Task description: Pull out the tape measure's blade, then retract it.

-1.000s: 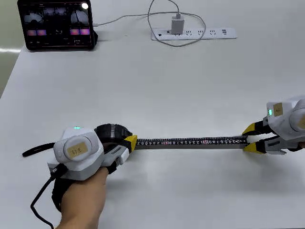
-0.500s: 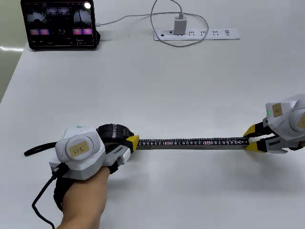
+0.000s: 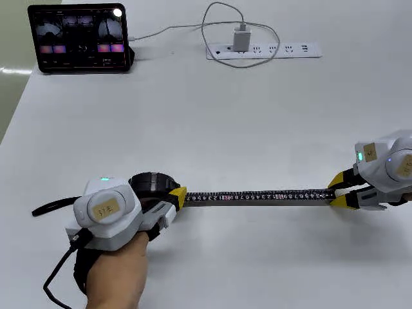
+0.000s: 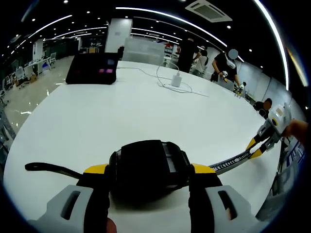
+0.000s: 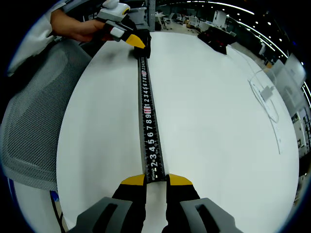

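Little has shifted since a second ago: the left gripper [image 4: 149,170] jaws clamp the tape measure case [image 3: 151,183]; the right gripper [image 5: 155,180] jaws pinch the blade [image 5: 147,111] tip, stretched between them. Extension seems done; next, ease the right jaws caseward to retract.

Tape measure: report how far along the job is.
Done: the blade lies drawn far out across the table. In hand: the left gripper clamps the case, the right gripper pinches the blade's end. Left: retraction, not yet done.
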### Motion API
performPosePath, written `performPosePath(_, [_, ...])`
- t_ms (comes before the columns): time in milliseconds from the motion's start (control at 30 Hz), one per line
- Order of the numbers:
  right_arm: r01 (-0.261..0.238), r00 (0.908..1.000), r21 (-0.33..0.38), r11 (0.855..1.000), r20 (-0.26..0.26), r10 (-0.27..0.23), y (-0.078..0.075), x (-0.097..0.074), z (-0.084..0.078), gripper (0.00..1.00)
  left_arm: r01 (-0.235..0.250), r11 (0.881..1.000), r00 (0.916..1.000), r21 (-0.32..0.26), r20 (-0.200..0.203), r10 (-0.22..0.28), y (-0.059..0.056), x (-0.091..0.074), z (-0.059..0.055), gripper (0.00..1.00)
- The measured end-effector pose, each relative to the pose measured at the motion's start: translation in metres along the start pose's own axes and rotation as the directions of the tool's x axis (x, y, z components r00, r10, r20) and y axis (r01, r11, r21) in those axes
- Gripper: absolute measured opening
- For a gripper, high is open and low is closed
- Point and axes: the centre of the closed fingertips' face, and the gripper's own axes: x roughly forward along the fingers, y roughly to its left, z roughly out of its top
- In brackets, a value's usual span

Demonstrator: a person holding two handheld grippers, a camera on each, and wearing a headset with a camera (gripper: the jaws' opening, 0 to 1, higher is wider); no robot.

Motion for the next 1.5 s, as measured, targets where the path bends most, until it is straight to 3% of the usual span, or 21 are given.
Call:
performPosePath(167, [0.0, 1.0, 0.002, 1.0, 0.001, 0.0, 0.0, 0.0, 0.0, 0.12, -0.001, 1.0, 1.0, -0.016, 0.003, 0.001, 0.0, -0.001, 0.001, 0.61])
performPosePath(400, [-0.001, 1.0, -0.008, 1.0, -0.004, 0.001, 0.0, 0.0, 0.0, 0.11, -0.003, 1.0, 0.9996, 0.005, -0.029, 0.003, 0.0, -0.001, 0.001, 0.6])
performPosePath(867, [-0.001, 0.9999, -0.016, 1.0, -0.013, 0.001, 0.001, 0.001, 0.001, 0.11, -0.003, 1.0, 0.9989, 0.011, -0.046, 0.003, 0.0, -0.002, 0.0, 0.57])
performPosePath(1000, [0.002, 0.9997, -0.01, 1.0, 0.026, -0.002, -0.001, 0.001, 0.014, 0.1, 0.0, 1.0, 0.9989, 0.001, -0.047, 0.0, 0.001, -0.002, -0.001, 0.57])
performPosePath(1133, [-0.003, 0.9998, -0.031, 1.0, 0.019, 0.004, -0.002, 0.005, 0.02, 0.1, 0.004, 1.0, 0.9989, -0.003, -0.047, -0.004, 0.001, -0.002, -0.001, 0.57])
performPosePath(1500, [-0.007, 0.9998, -0.029, 1.0, 0.02, 0.007, -0.002, 0.005, 0.02, 0.1, 0.014, 1.0, 0.999, -0.019, -0.043, -0.015, 0.002, -0.001, -0.001, 0.57])
